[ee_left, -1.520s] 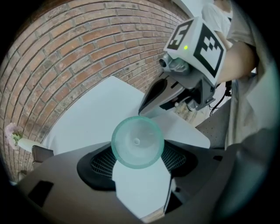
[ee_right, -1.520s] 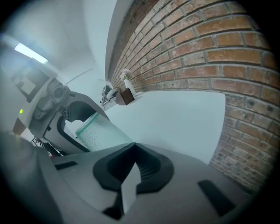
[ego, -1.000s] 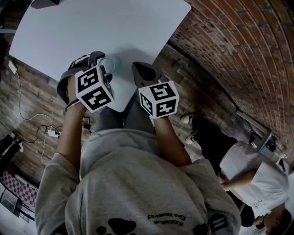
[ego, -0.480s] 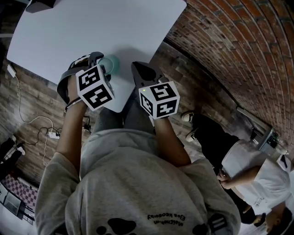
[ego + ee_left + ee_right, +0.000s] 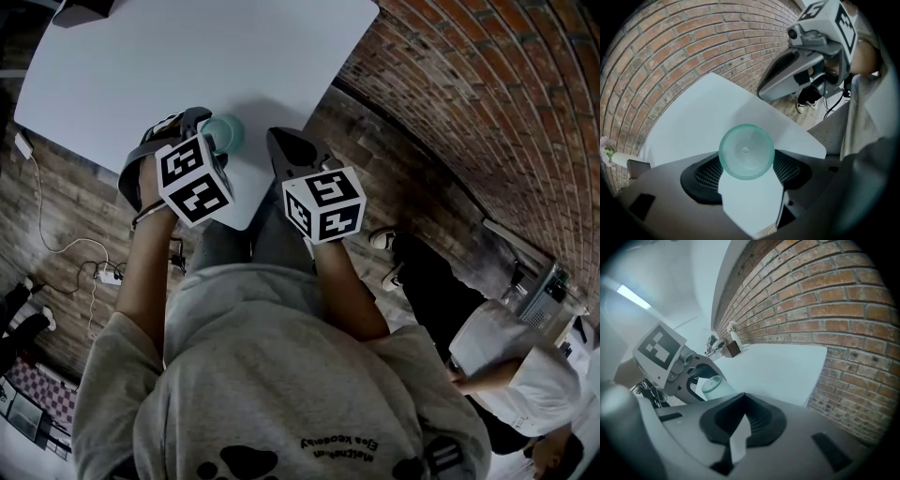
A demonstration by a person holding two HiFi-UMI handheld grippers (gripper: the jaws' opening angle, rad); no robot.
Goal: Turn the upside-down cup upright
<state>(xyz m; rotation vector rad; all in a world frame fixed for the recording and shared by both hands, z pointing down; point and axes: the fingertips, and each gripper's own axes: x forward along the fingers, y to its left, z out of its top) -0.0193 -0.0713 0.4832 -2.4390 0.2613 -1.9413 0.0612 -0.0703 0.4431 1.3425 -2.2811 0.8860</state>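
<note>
Your left gripper [image 5: 749, 174] points steeply down with its jaws spread wide, one on either side of the cup [image 5: 746, 151]. The cup stands upside down: its long axis is upright, its closed base faces up at the gripper and its mouth rests on the white table [image 5: 187, 56], close to the near edge. Your right gripper [image 5: 739, 430] hangs just beside it, to the right, with its jaws shut and nothing held.

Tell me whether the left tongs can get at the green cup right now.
Probably yes. The left tongs straddle the upside-down cup on the table, pads apart on either side, with nothing between them and it. The right tongs sit shut, off to the side.
</note>
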